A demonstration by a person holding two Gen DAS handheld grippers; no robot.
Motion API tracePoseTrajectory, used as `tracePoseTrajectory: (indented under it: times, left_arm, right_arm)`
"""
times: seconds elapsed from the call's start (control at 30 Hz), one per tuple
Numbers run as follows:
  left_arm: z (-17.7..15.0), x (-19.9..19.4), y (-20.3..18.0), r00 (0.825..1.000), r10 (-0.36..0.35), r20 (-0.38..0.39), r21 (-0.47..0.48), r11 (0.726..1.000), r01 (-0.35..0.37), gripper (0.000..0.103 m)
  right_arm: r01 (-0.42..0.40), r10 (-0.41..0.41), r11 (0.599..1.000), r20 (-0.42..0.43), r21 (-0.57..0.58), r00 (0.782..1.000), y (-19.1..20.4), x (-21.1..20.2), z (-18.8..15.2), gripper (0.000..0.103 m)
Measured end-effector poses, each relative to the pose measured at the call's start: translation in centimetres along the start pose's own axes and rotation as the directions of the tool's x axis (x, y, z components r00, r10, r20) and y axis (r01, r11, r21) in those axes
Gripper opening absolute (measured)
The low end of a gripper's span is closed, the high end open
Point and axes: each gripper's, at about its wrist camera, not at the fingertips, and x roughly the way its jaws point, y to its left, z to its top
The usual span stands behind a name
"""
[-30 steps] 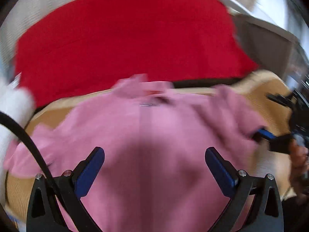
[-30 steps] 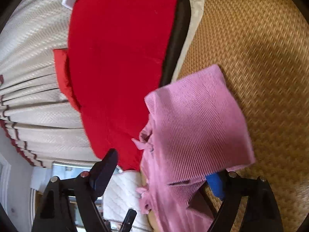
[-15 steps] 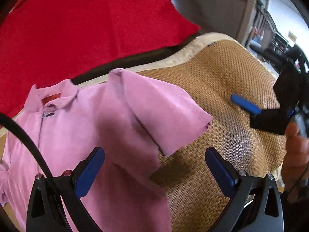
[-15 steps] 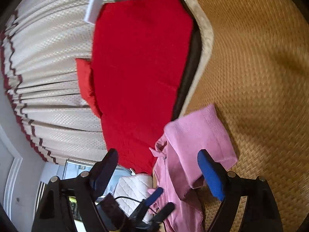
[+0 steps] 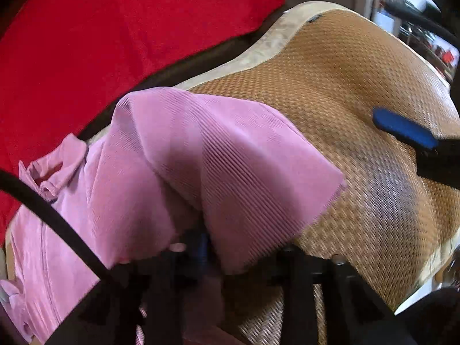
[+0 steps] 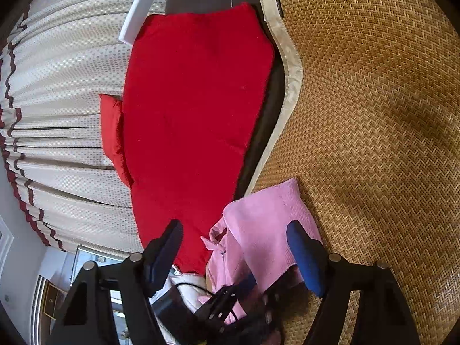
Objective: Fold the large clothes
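A pink ribbed polo shirt [image 5: 218,155] lies on the woven mat [image 5: 359,80], its short sleeve [image 6: 273,218] spread towards the right. My left gripper [image 5: 207,247] points down into the shirt by the sleeve. Its jaws are closing, nearly together, with a fold of pink fabric bunched between and over them; the pads are mostly hidden. The right wrist view shows the left gripper [image 6: 230,296] low on the shirt. My right gripper [image 6: 233,230] hovers over the mat beside the sleeve. Its jaws are closing but stand wide apart with nothing between them. One of its blue fingers [image 5: 402,129] shows at the right.
A red blanket [image 6: 195,100] lies along the far side of the mat, across a dark gap. Cream pleated curtains [image 6: 63,92] hang behind it. A black cable [image 5: 51,215] crosses the left wrist view. A white quilted cushion [image 6: 189,287] sits beyond the shirt's collar.
My left gripper swung right and down onto the shirt by the sleeve, and its wide jaws came together on the fabric. My right gripper let the sleeve go and drew back.
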Motion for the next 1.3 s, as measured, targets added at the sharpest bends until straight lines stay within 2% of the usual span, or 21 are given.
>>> tracePoseTrajectory:
  times: [0.03,0.07,0.13,0.3,0.4,0.5,0.63,0.73,0.83,0.9,0.97,1.0,1.1,1.2,1.3]
  left_arm:
    - [0.2,-0.3,0.4,1.000,-0.005,0.009,-0.014,1.000,0.005,0.006]
    - [0.4,-0.9,0.8,1.000,-0.013,0.026,-0.027,1.000,0.014,0.004]
    - [0.4,-3.5,1.8,0.993,-0.025,0.118,-0.036,0.999,0.029,0.003]
    - [0.8,-10.3,4.6,0.970,-0.016,0.244,-0.010,1.000,0.019,0.002]
    - [0.3,-14.4,7.9,0.954,0.029,0.300,-0.006,1.000,-0.028,0.002]
    - [-0.8,-16.9,12.2,0.948,0.084,0.308,-0.048,0.996,-0.073,0.002]
    - [-3.4,-19.4,19.8,0.935,0.225,0.276,-0.142,0.971,-0.192,0.003]
    - [-5.2,-19.3,25.0,0.934,0.303,0.187,-0.206,0.942,-0.264,0.004]
    - [-7.9,-19.0,29.6,0.924,0.371,0.095,-0.267,0.903,-0.336,0.024]
    - [-9.9,-18.8,32.1,0.907,0.418,0.044,-0.318,0.867,-0.384,0.044]
    - [-12.1,-19.1,33.9,0.904,0.426,0.020,-0.374,0.842,-0.389,0.047]
    - [-13.6,-19.5,34.7,0.910,0.414,0.016,-0.397,0.838,-0.374,0.048]
    - [-16.2,-19.3,35.3,0.927,0.375,0.009,-0.421,0.842,-0.337,0.050]
    - [-18.2,-18.4,34.8,0.929,0.370,-0.005,-0.414,0.845,-0.339,0.051]
    - [-21.5,-18.9,36.8,0.924,0.381,-0.031,-0.490,0.800,-0.346,0.051]
  right_arm:
    - [0.007,-0.007,1.000,-0.001,-0.001,1.000,-0.1,0.2,0.0,0.076]
    - [0.012,-0.012,1.000,-0.002,-0.001,1.000,-0.2,0.3,0.0,0.075]
    - [0.030,-0.030,0.999,-0.001,-0.013,1.000,-0.2,0.6,0.0,0.075]
    - [0.026,-0.028,0.998,-0.034,-0.056,0.999,0.6,2.0,-0.6,0.075]
    - [0.012,-0.019,0.995,-0.066,-0.096,0.998,1.7,3.2,-1.6,0.075]
    - [-0.006,-0.009,0.990,-0.106,-0.143,0.994,3.2,5.0,-2.9,0.075]
    - [-0.028,-0.001,0.983,-0.157,-0.182,0.988,5.0,7.8,-5.0,0.076]
    - [-0.036,-0.007,0.975,-0.196,-0.217,0.981,6.3,10.2,-6.7,0.076]
    - [-0.038,-0.029,0.960,-0.236,-0.276,0.971,7.6,12.6,-8.7,0.075]
    - [-0.031,-0.057,0.946,-0.259,-0.323,0.964,8.3,14.3,-10.1,0.075]
    - [-0.024,-0.085,0.931,-0.280,-0.364,0.956,9.0,16.0,-11.5,0.071]
    - [-0.022,-0.095,0.926,-0.290,-0.377,0.952,9.2,16.6,-11.9,0.068]
    - [-0.017,-0.140,0.899,-0.324,-0.439,0.936,9.9,18.7,-13.9,0.057]
    - [-0.007,-0.198,0.852,-0.334,-0.524,0.921,10.6,20.4,-16.1,0.048]
    - [0.008,-0.256,0.816,-0.348,-0.578,0.902,10.6,21.8,-18.0,0.047]
